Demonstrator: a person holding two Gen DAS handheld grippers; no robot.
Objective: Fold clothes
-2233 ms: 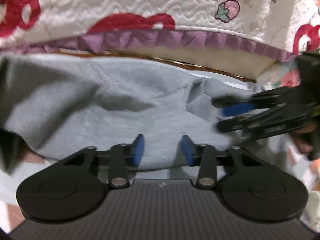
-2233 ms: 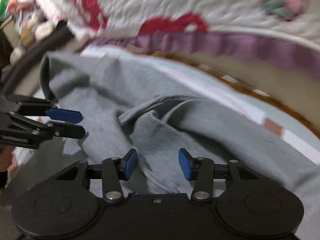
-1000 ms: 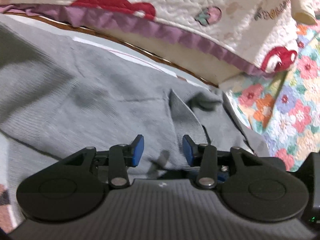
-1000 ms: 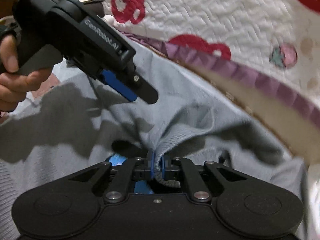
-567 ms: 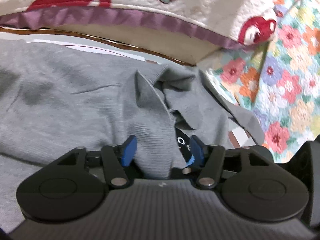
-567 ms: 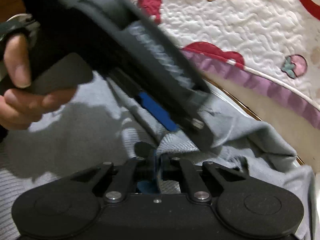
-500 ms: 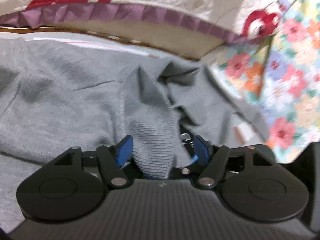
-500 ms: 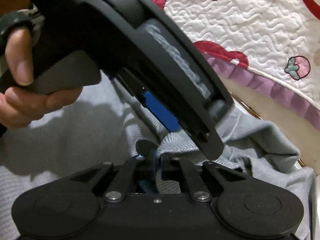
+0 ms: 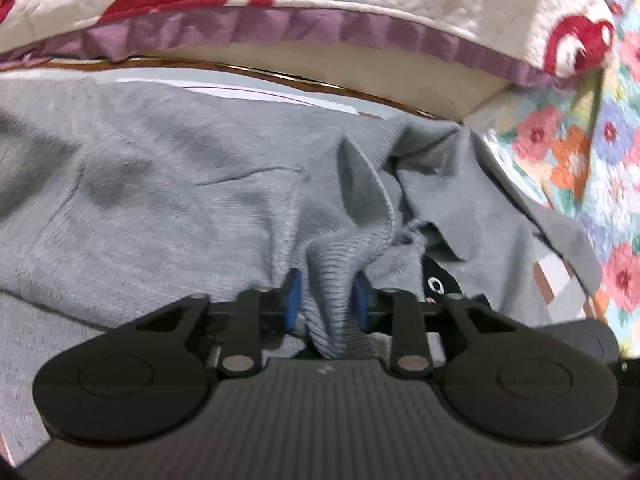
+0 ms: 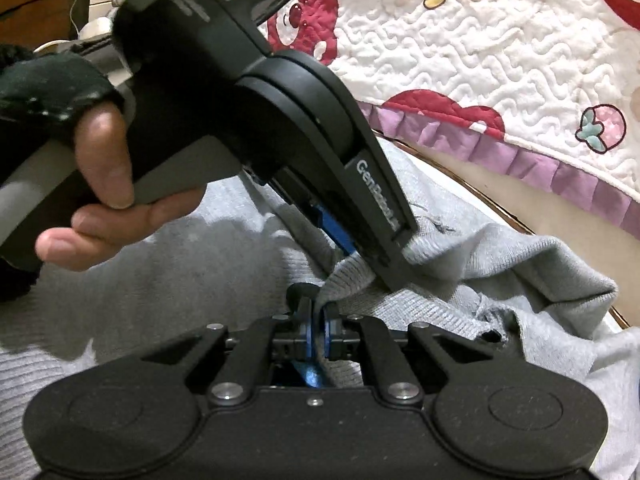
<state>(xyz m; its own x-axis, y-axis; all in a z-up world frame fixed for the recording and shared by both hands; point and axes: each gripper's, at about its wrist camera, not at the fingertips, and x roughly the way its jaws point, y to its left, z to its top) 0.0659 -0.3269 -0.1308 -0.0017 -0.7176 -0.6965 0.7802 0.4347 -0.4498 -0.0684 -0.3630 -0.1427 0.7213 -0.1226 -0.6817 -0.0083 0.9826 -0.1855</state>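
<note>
A grey knit sweater (image 9: 168, 200) lies spread and bunched on the surface; it also shows in the right wrist view (image 10: 500, 280). My left gripper (image 9: 327, 300) is shut on a ribbed fold of the sweater, which fills the gap between its blue pads. In the right wrist view the left gripper (image 10: 360, 248) comes in from the upper left, held by a hand (image 10: 104, 184). My right gripper (image 10: 316, 334) is shut on the same ribbed edge, right below the left gripper's tip. A small black patch with a white ring (image 9: 438, 282) shows on the sweater.
A white quilt with red shapes and a purple frill (image 9: 320, 24) hangs over a brown-rimmed edge (image 9: 280, 76) behind the sweater; it also shows in the right wrist view (image 10: 500, 80). A floral cloth (image 9: 592, 168) lies at the right.
My left gripper moved right to the raised ribbed fold next to the right gripper and closed on it. The right gripper stayed shut on the sweater edge.
</note>
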